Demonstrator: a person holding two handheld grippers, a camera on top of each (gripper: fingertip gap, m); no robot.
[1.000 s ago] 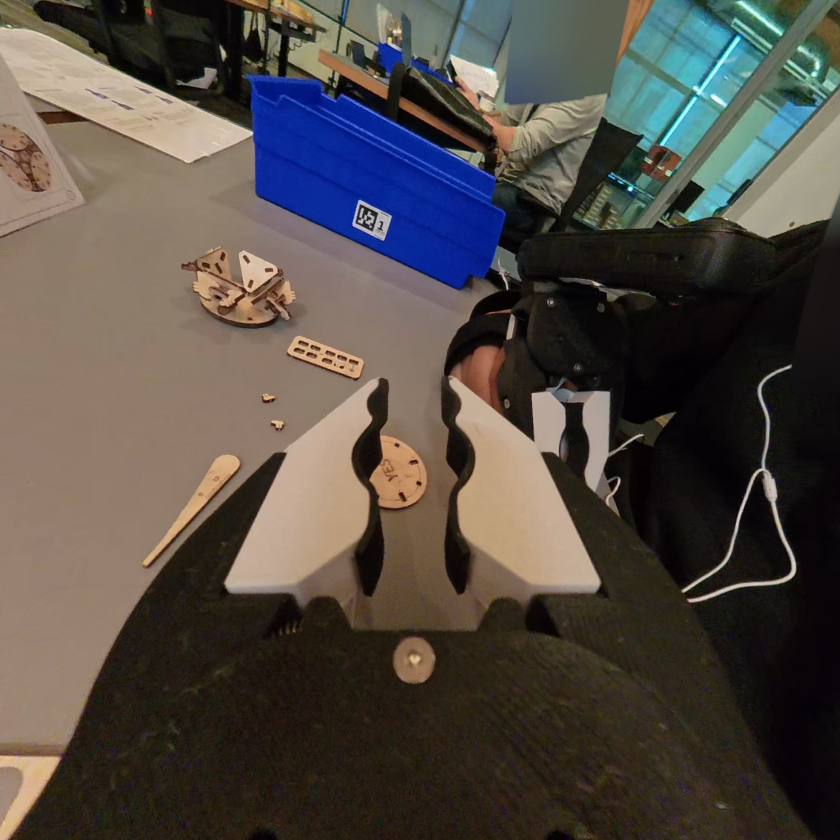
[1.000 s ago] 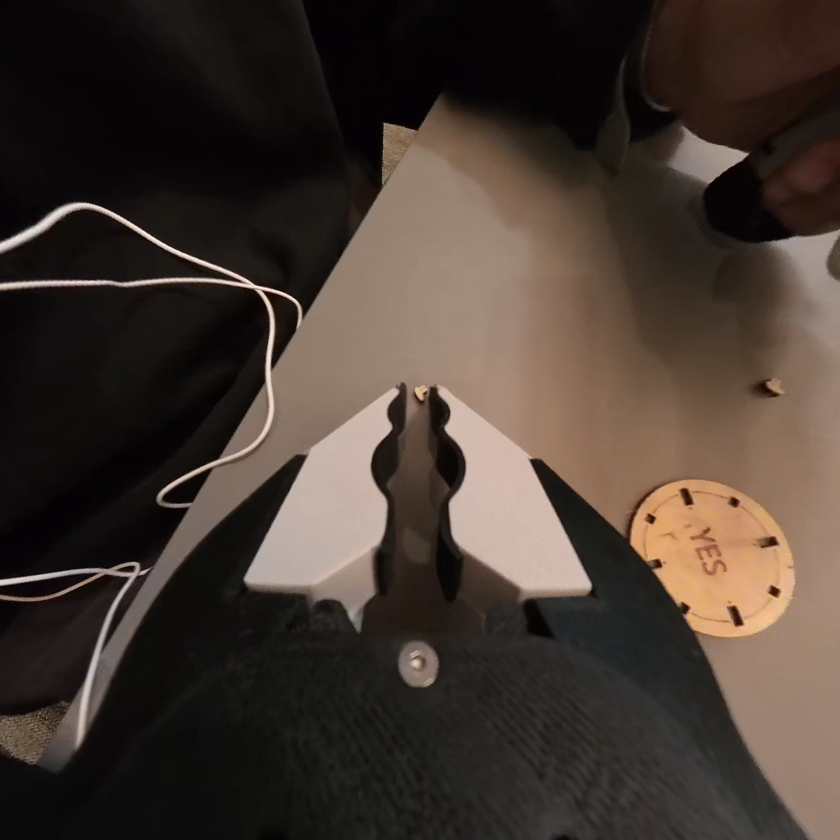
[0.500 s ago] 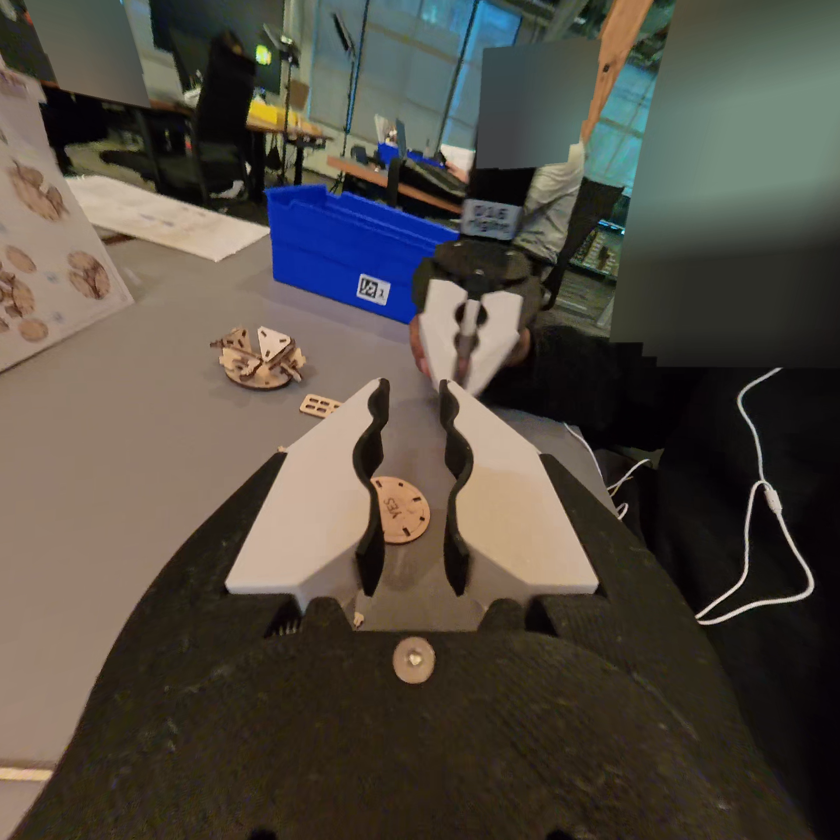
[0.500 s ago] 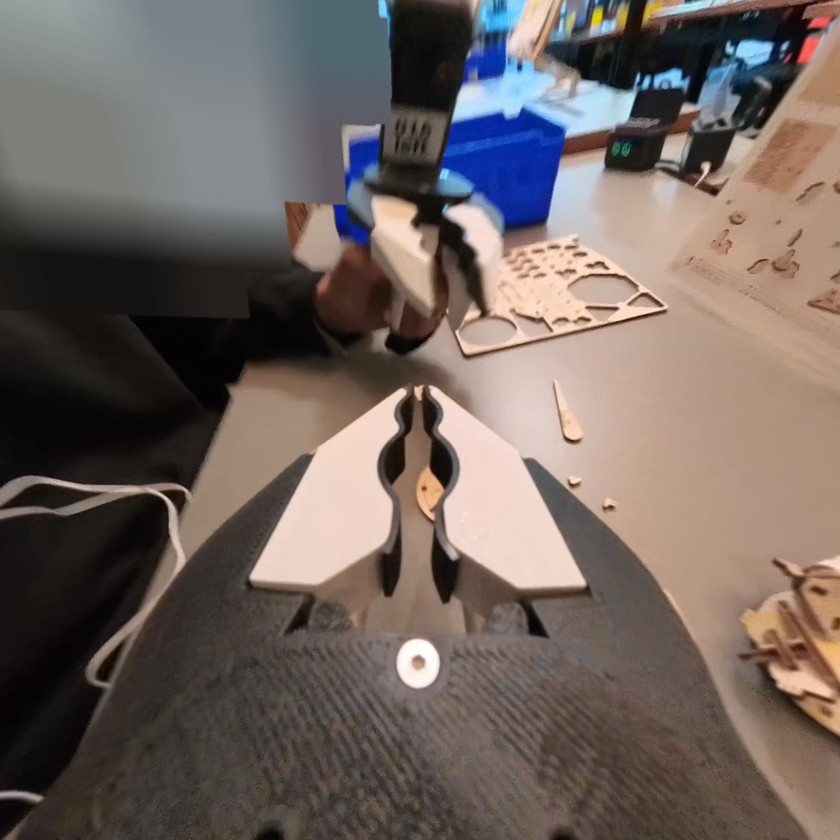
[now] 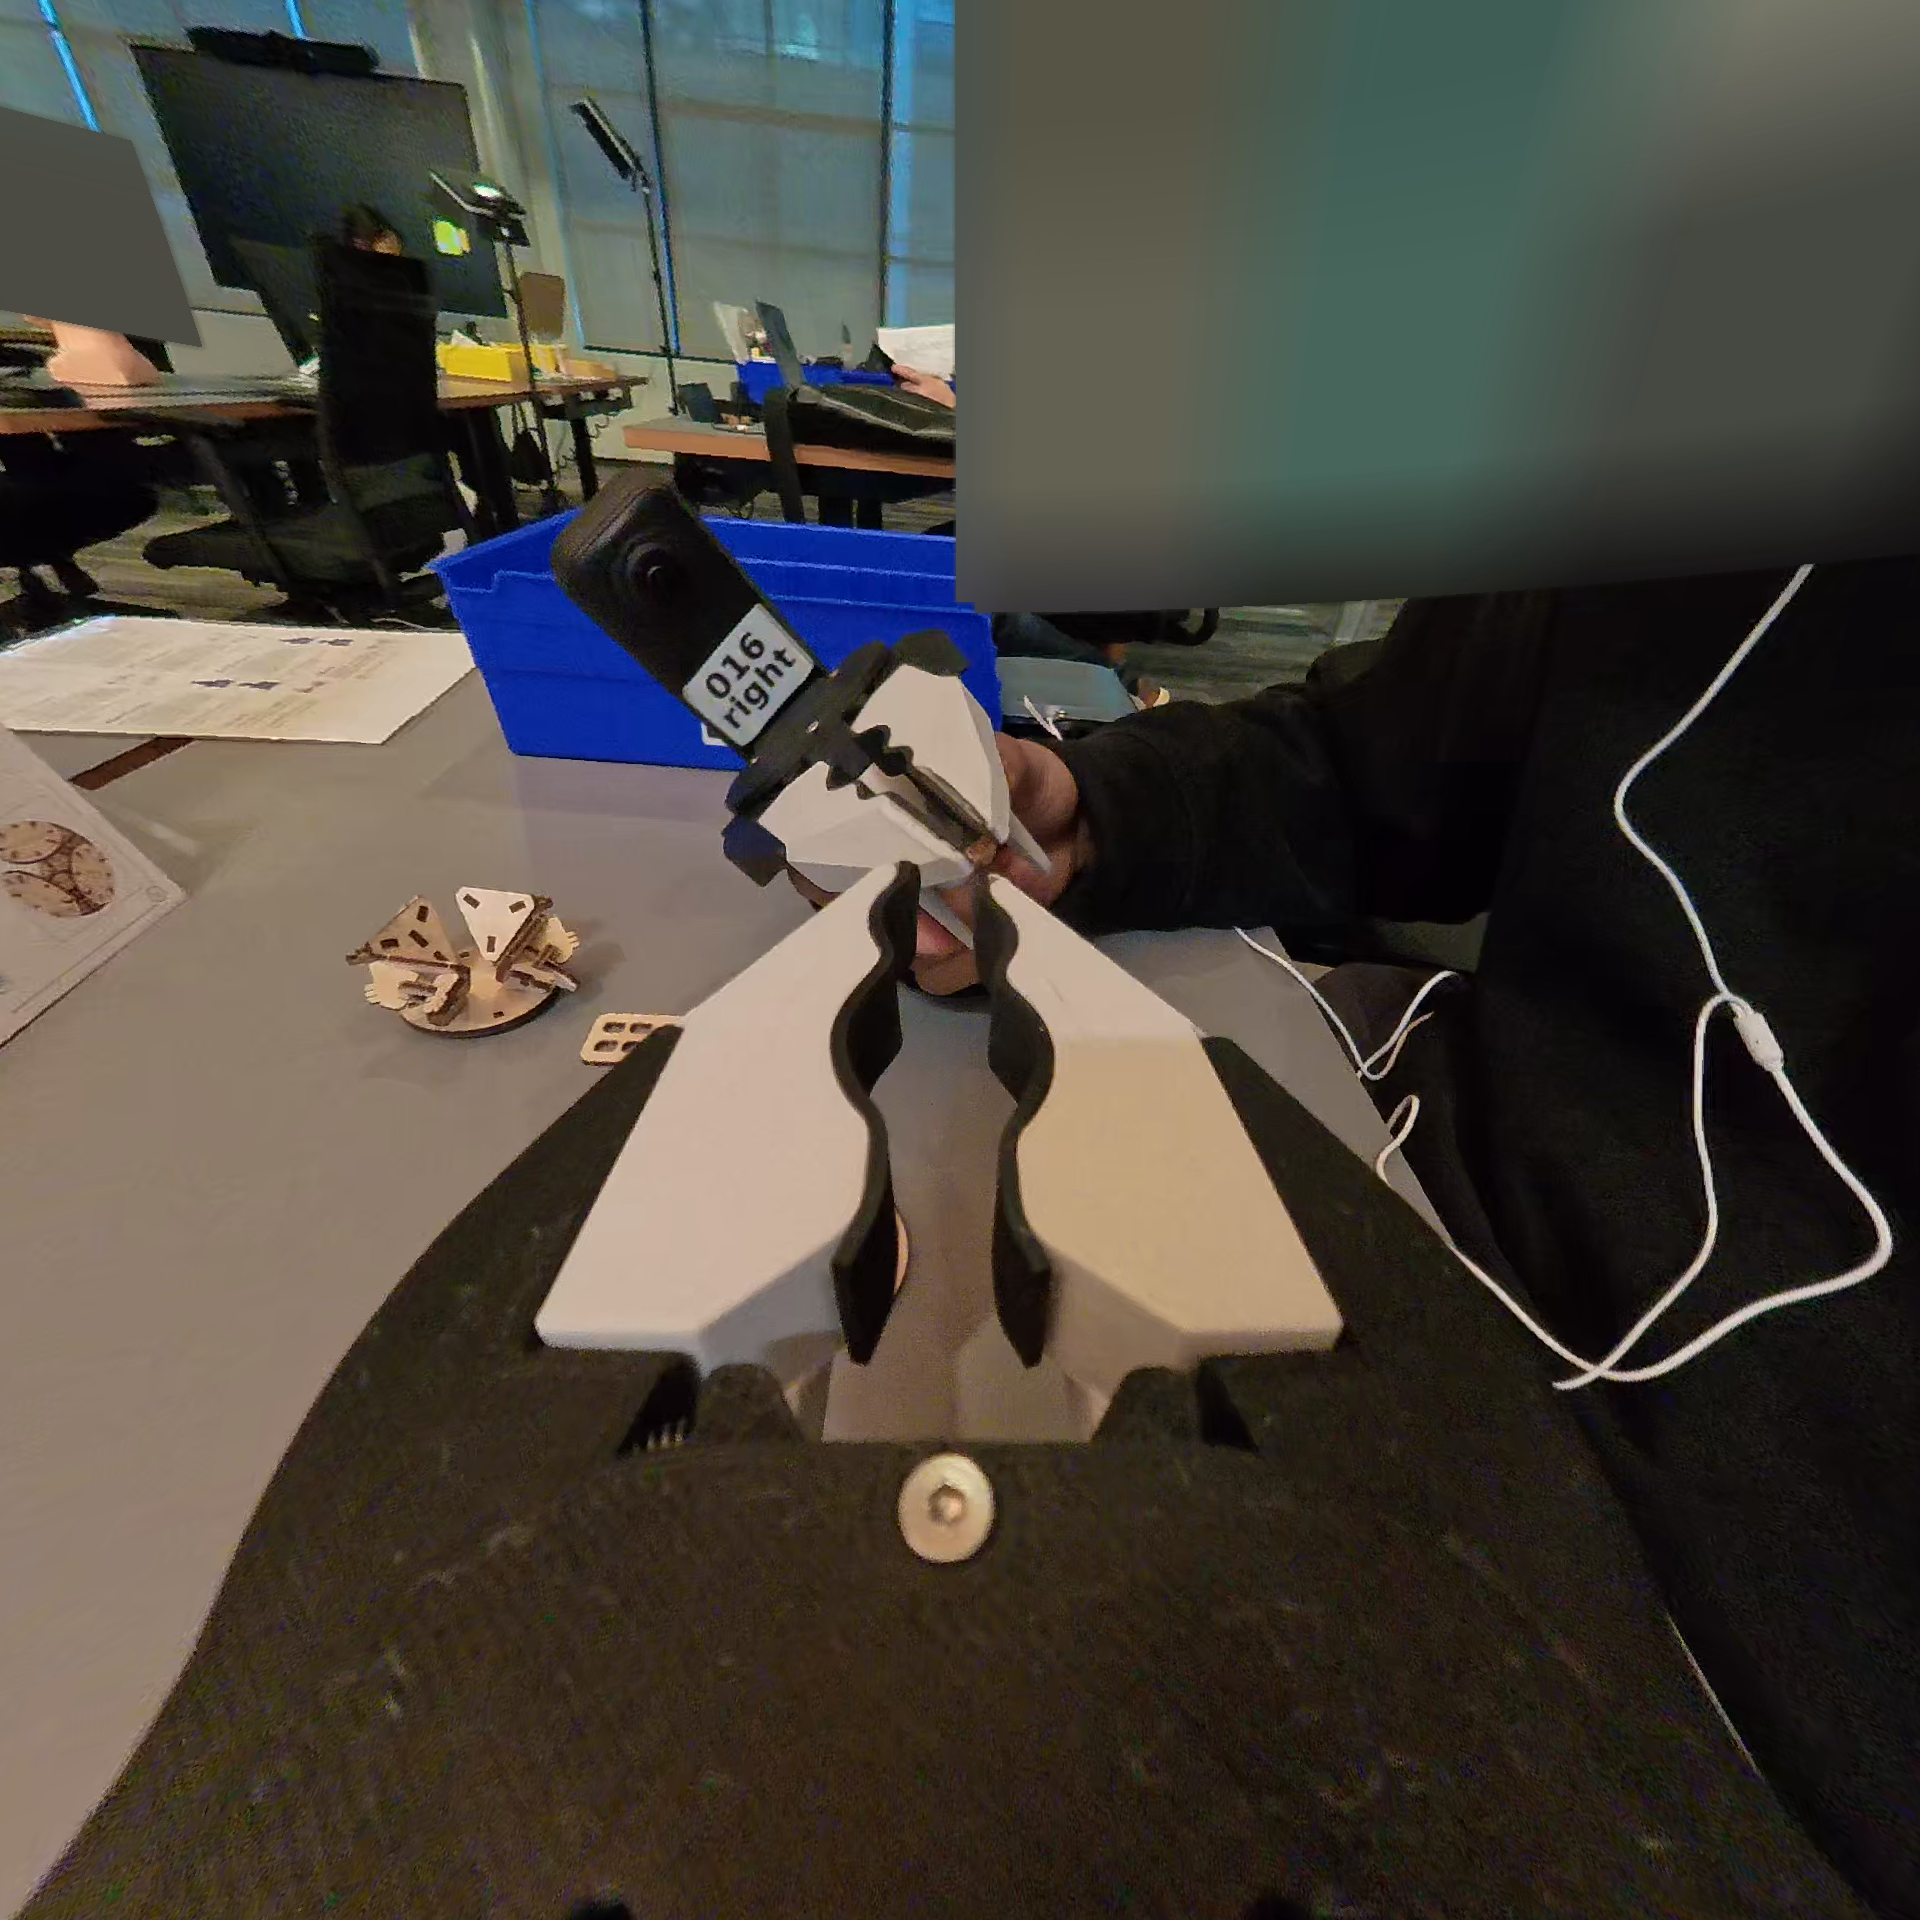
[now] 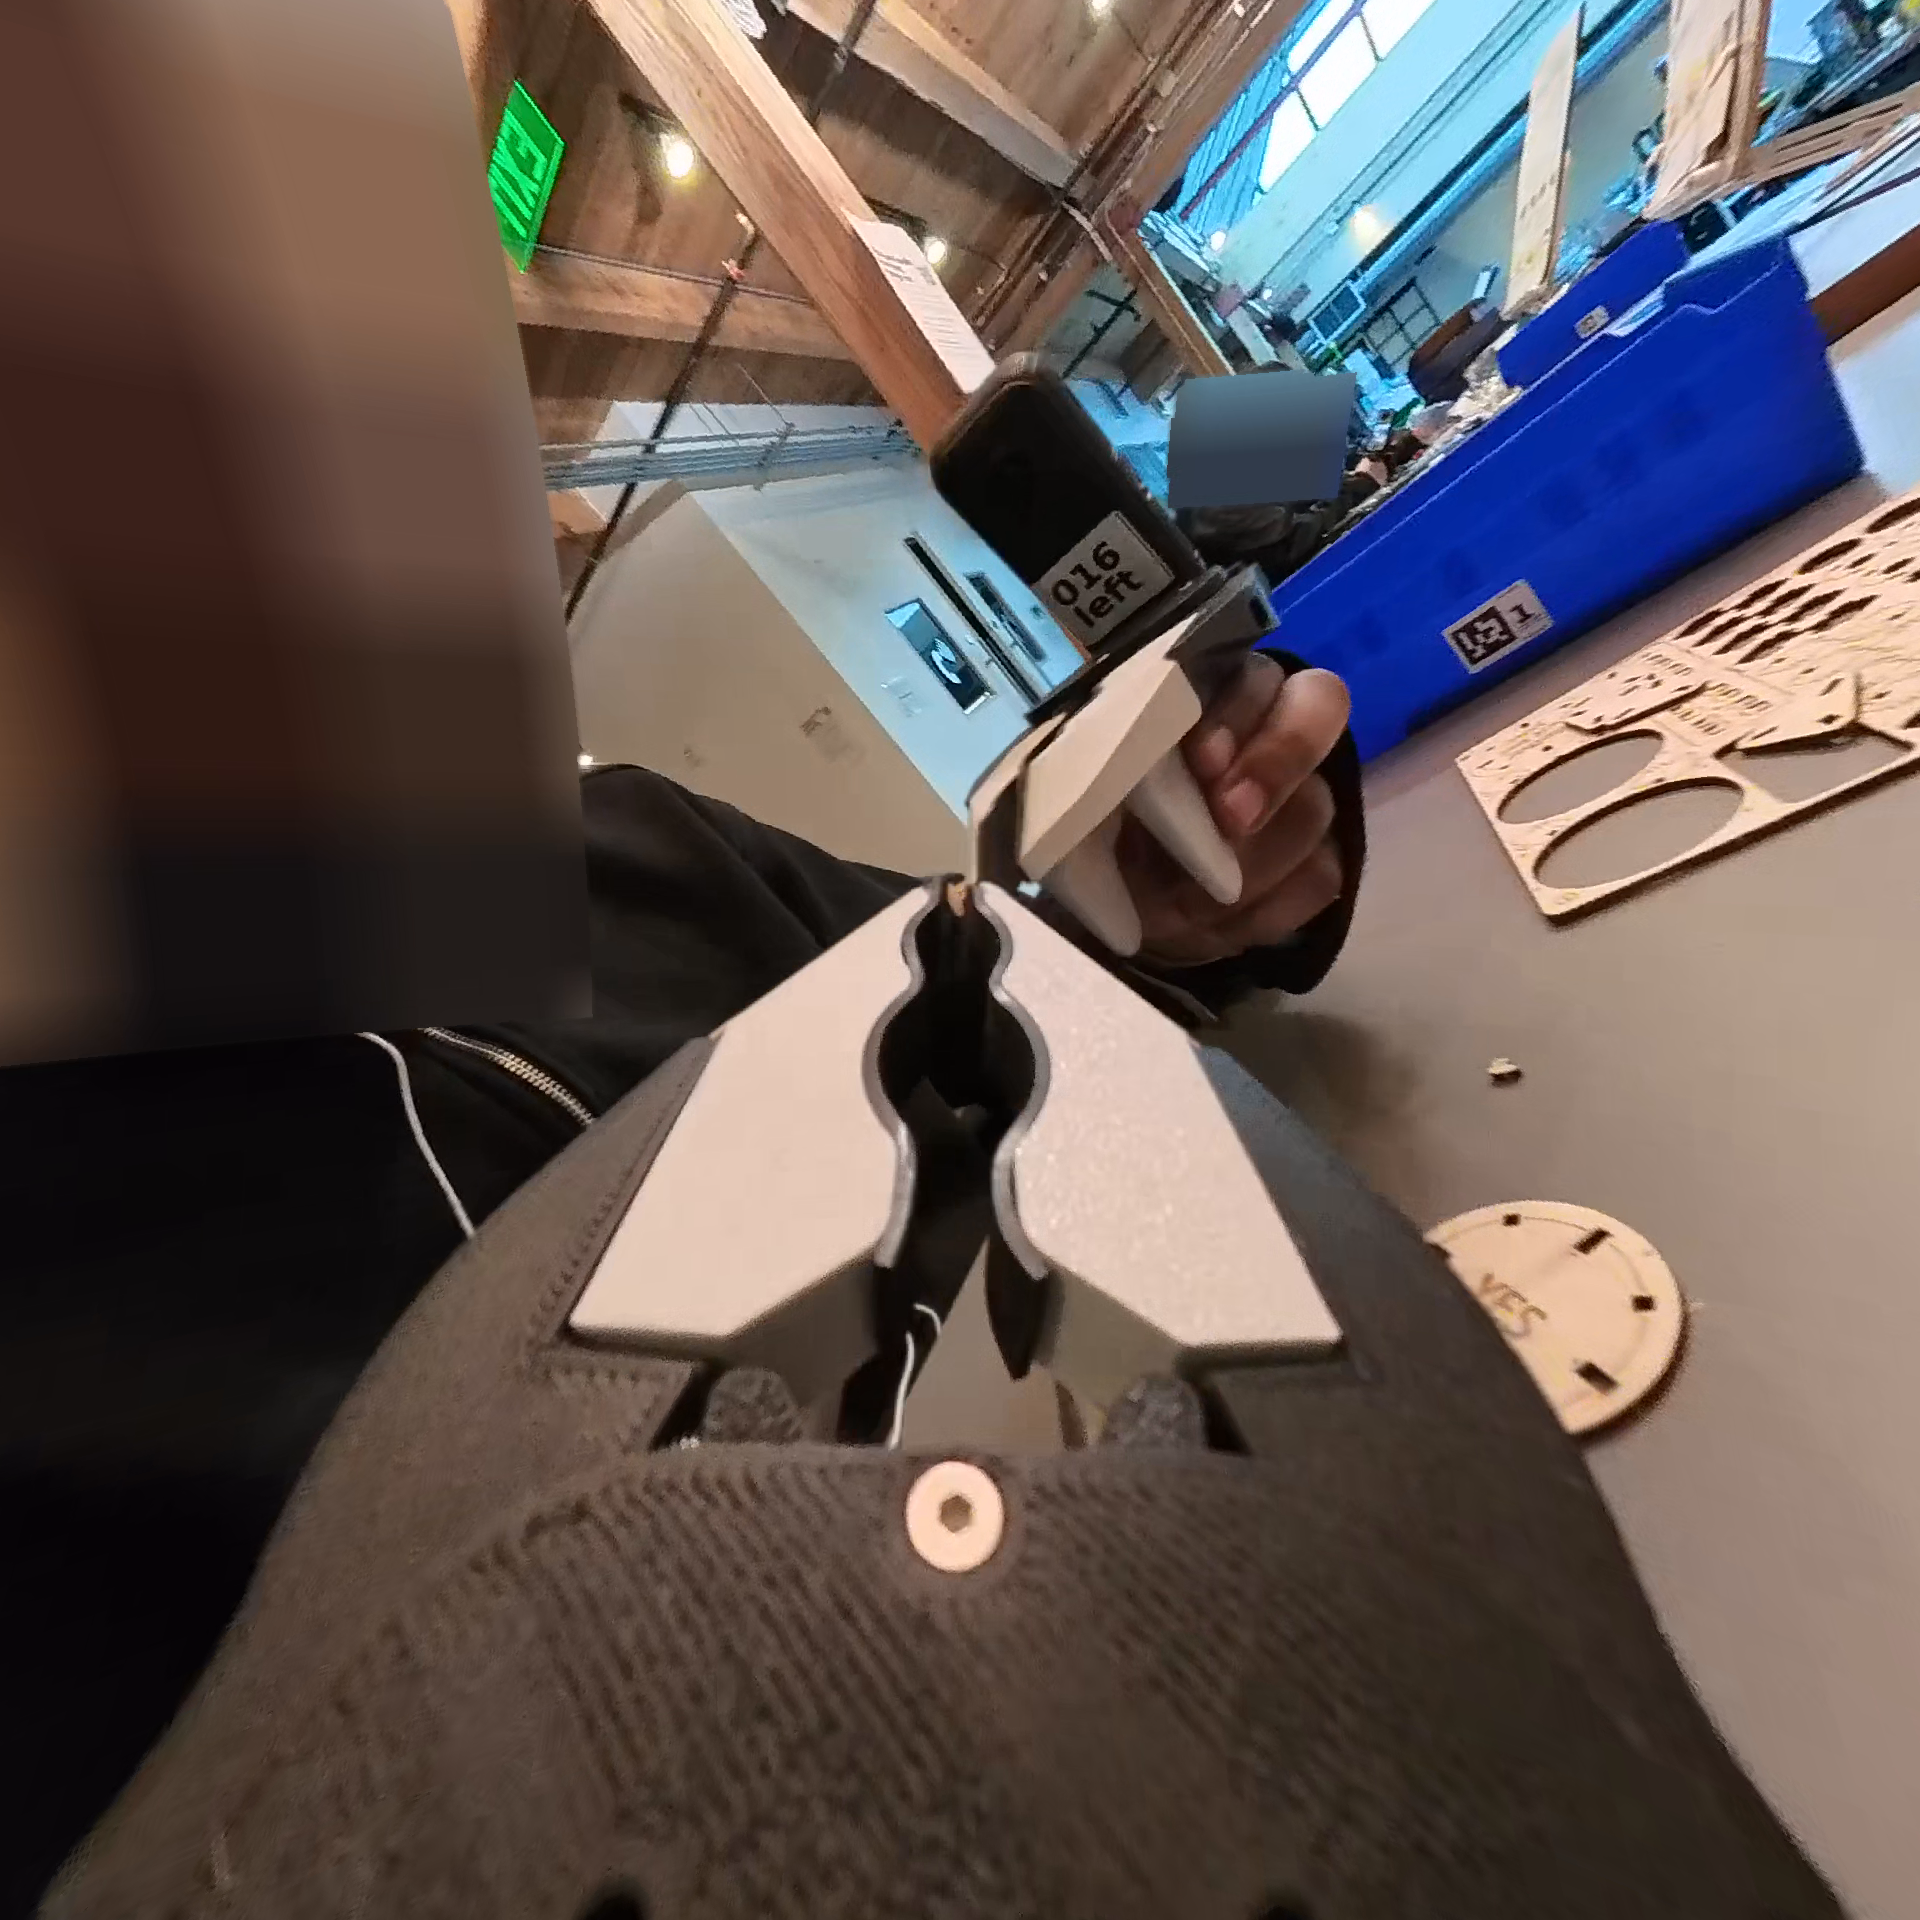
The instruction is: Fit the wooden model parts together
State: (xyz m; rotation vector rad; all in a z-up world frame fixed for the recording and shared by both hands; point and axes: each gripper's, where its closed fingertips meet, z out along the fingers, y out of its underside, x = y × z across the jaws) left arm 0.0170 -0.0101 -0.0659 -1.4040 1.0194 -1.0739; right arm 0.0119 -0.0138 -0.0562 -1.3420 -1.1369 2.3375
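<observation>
Right gripper (image 6: 954,896) pinches tiny tan wooden chip (image 6: 958,896); wavy-edged jaws.

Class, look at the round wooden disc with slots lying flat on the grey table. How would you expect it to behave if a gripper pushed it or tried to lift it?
The wooden disc looks thin and flat, so it is probably light and stiff. Lying flush on the smooth grey table, it would likely slide when pushed rather than roll or tip. Its low edge may be hard for fingers to get under.

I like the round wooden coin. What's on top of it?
Nothing lies on the coin; it sits flat on the table. The right gripper's black body covers its near-left edge, so that part stays hidden.
</observation>
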